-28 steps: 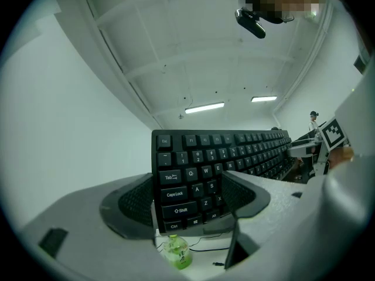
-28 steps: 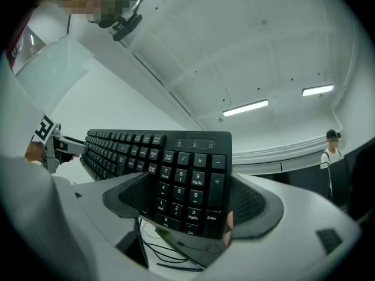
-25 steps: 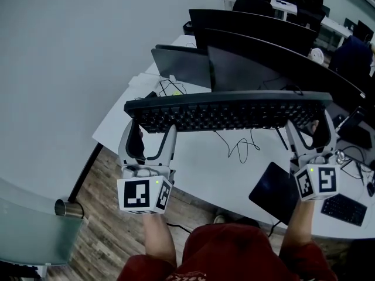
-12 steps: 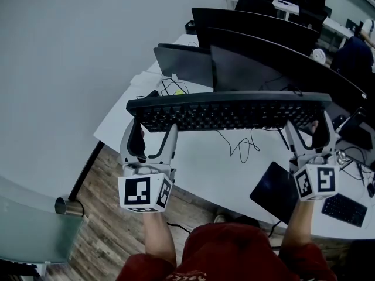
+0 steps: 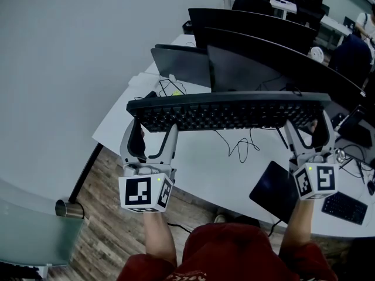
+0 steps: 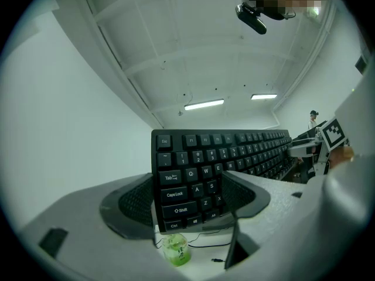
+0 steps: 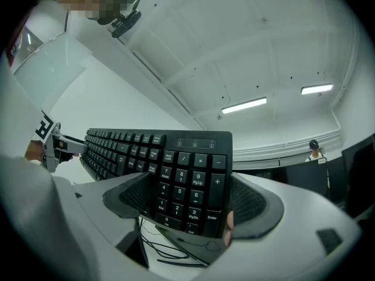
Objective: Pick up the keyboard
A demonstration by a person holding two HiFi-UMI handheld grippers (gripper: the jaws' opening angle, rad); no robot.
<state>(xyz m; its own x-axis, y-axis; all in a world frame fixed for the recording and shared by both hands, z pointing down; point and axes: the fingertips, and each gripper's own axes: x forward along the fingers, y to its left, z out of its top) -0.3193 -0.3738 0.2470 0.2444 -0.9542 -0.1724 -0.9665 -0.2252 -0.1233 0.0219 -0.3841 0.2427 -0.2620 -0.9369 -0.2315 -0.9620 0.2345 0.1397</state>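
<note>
A black keyboard (image 5: 228, 111) hangs level in the air above the white desk (image 5: 205, 168), keys turned toward me. My left gripper (image 5: 151, 134) is shut on its left end, and the left gripper view shows the Esc-to-Ctrl keys (image 6: 184, 183) between the jaws. My right gripper (image 5: 307, 133) is shut on the right end; the number pad (image 7: 193, 186) sits between its jaws in the right gripper view. Each marker cube is near my body.
Dark monitors (image 5: 252, 63) stand in a row behind the keyboard. A loose cable (image 5: 237, 146) lies on the desk below it. A black tablet (image 5: 274, 191) and a second small keyboard (image 5: 345, 208) lie at the right. A small green bottle (image 6: 176, 249) stands on the desk.
</note>
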